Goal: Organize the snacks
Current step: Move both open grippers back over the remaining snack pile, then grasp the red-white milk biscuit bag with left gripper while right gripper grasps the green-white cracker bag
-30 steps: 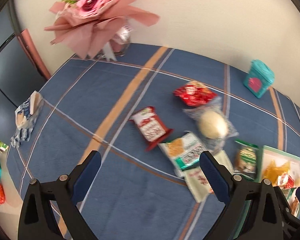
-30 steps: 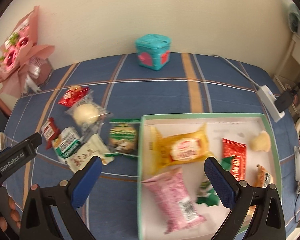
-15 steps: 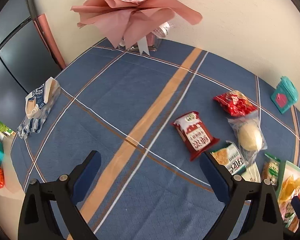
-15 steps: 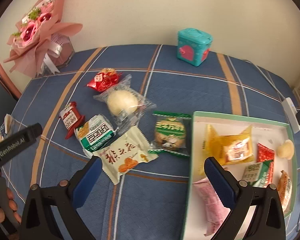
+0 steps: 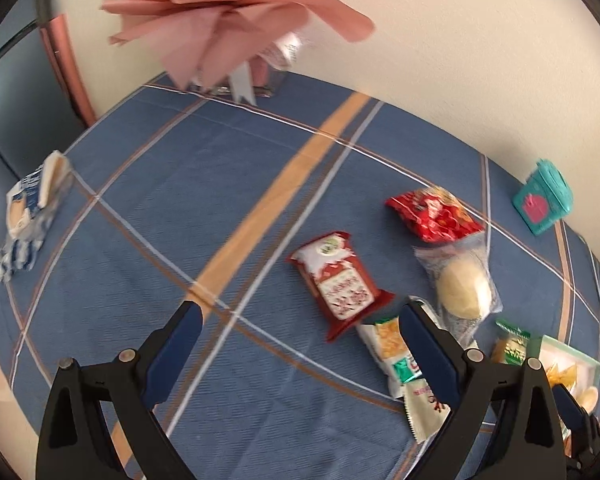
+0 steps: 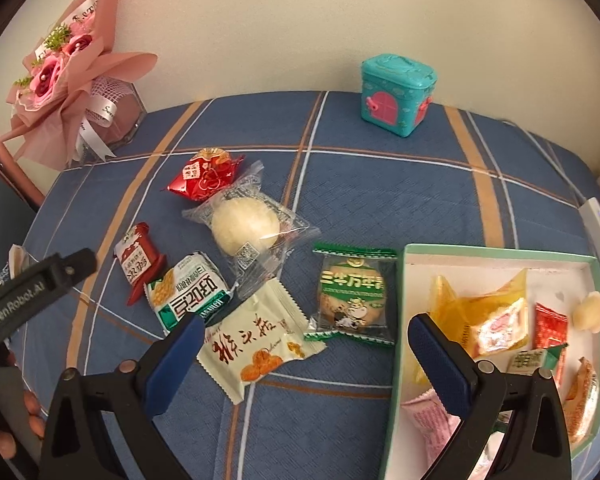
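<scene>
the left gripper (image 5: 298, 320) hangs over the blue plaid tablecloth (image 5: 204, 200) with its blue-padded jaws spread wide and nothing between them. just ahead of its right finger lies a small red packet (image 5: 340, 282), and past that a shiny red pouch (image 5: 434, 214) touches the top of a clear-wrapped pale bun (image 5: 462, 288). a green-and-white cracker pack (image 5: 392, 354) sits partly behind that same finger.

the right gripper (image 6: 302, 334) is also spread wide and empty, held above a cream packet with orange print (image 6: 256, 344) whose upper left corner lies under the cracker pack. between the right gripper's fingers, a little farther out, rests a green cookie packet (image 6: 352, 292), just beside the left wall of the green-rimmed tray (image 6: 398, 320). inside the tray lie a yellow-wrapped cake (image 6: 484, 320), a red sachet (image 6: 550, 326), a small pale ball (image 6: 590, 312), a pink packet (image 6: 428, 420) and a few more wrappers near the right edge, too cut off to read.

a pink paper bouquet (image 6: 60, 84) stands at the far left by the wall, and a teal toy box with pink doors (image 6: 396, 96) sits at the far edge of the cloth. a blue-and-white bag (image 5: 32, 208) lies on the left edge of the table in the left wrist view.
</scene>
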`<state>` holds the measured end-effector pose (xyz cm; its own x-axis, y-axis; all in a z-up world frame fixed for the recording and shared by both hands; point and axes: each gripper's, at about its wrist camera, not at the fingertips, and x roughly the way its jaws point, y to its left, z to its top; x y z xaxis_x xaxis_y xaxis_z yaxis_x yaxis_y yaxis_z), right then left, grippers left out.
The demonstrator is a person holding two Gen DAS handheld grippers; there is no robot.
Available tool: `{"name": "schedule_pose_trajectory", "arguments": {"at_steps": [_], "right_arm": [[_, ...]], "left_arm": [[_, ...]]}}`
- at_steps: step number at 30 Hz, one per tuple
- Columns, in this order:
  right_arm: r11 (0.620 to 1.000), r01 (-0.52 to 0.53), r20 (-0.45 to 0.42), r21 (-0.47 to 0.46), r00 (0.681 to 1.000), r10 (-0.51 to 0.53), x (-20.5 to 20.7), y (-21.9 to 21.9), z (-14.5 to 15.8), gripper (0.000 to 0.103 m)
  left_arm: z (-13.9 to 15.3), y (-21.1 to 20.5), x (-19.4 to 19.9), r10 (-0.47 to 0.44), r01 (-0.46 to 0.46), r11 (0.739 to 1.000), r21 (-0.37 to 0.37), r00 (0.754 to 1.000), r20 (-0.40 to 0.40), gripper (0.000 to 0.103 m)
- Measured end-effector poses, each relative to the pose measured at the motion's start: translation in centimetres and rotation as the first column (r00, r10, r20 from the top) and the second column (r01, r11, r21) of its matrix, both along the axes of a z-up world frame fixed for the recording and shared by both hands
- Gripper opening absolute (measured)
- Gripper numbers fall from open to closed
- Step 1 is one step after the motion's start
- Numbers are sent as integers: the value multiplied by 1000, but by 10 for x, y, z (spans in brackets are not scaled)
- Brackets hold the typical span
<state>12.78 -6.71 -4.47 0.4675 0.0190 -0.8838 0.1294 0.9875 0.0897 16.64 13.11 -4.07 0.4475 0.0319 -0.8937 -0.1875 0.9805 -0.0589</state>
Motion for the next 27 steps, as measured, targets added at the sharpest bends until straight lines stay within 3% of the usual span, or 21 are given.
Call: {"name": "schedule_pose_trajectory", "arguments": {"at_steps": [7, 12, 27], "right_arm": [[1000, 11, -10, 7, 1000, -11, 10, 4, -11, 102], [1000, -9, 20, 14, 1000, 8, 17, 15, -12, 94], [980, -193, 28, 37, 981, 192, 38, 64, -39, 94]], "left_arm": [[-21, -5, 13, -18, 17, 1000, -22, 998, -53, 99], [-24, 3, 23, 12, -14, 999, -43, 998, -54, 99], [-38, 12, 41, -2, -4, 999, -53, 994, -108, 99]]}}
